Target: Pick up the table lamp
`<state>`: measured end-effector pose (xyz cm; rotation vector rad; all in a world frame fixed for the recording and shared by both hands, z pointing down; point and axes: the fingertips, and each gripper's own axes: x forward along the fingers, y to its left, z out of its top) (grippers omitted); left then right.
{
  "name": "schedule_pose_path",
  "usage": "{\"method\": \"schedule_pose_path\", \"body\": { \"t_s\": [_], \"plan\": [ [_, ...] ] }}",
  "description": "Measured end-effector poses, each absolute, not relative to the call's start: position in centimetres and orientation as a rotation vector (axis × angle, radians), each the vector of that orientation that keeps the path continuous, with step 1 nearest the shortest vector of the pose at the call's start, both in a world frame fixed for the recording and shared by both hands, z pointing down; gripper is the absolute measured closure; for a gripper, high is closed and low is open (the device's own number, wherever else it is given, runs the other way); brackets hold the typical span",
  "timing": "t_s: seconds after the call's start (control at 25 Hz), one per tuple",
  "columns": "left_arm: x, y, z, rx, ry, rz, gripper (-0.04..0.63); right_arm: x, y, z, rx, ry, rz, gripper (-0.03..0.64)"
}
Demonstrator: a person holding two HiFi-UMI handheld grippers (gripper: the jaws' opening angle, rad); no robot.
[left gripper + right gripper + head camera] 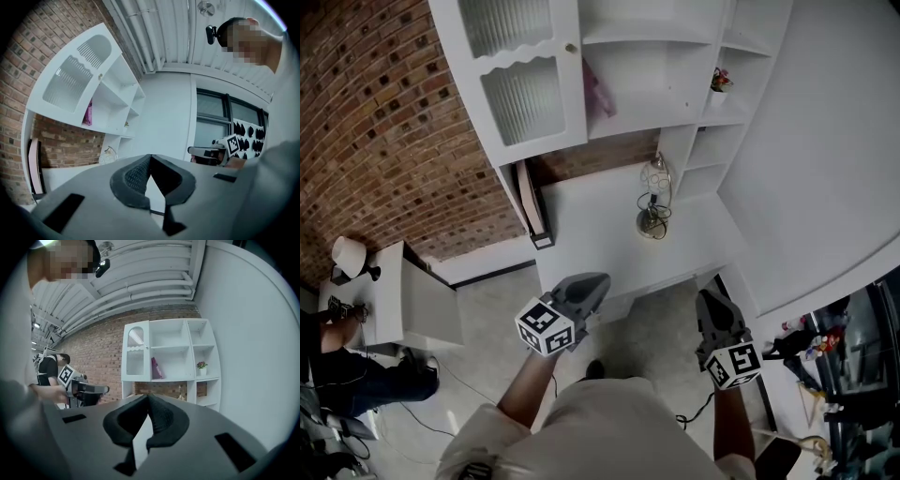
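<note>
1. Location: the table lamp (653,199) stands on the white desk (591,234), towards the back right of the top and close to the shelf unit (703,141). It is well apart from both grippers.
2. Orientation: the lamp is upright, with its long axis vertical. A round metallic base sits on the desk, and a thin arched stem rises from it and curls over a small rounded shade. The pictures do not show which way the shade faces.
3. Handling (judgement):
   - The lamp is probably light and somewhat top-heavy.
   - The stem should be stiff but smooth, so it may slip between the jaws.
   - The shade looks fragile, possibly glass. Do not clamp it.
4. Grasp point (judgement): take hold of the stem low down, just above the base, and lift straight up.
5. Left gripper (589,284): jaws clenched together on nothing, held level, short of the desk edge.
6. Right gripper (711,305): jaws likewise pressed together and empty.
</note>
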<state>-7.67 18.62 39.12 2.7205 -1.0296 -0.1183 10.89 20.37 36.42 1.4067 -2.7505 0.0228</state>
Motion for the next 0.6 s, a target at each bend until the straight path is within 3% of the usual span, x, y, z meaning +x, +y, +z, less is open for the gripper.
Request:
{"method": "schedule_pose_path", "body": {
  "t_s": [0.32, 0.6],
  "plan": [
    [-7.6, 18.9, 40.5, 2.686, -1.027, -0.098, 0.58, 11.3, 20.4, 37.6, 1.418, -2.716, 0.066, 0.575],
    [-7.4, 18.8, 41.6, 2.655, -1.042, -0.079, 0.518, 11.6, 20.4, 38.5, 1.406, -2.713, 0.097, 0.515]
  ]
}}
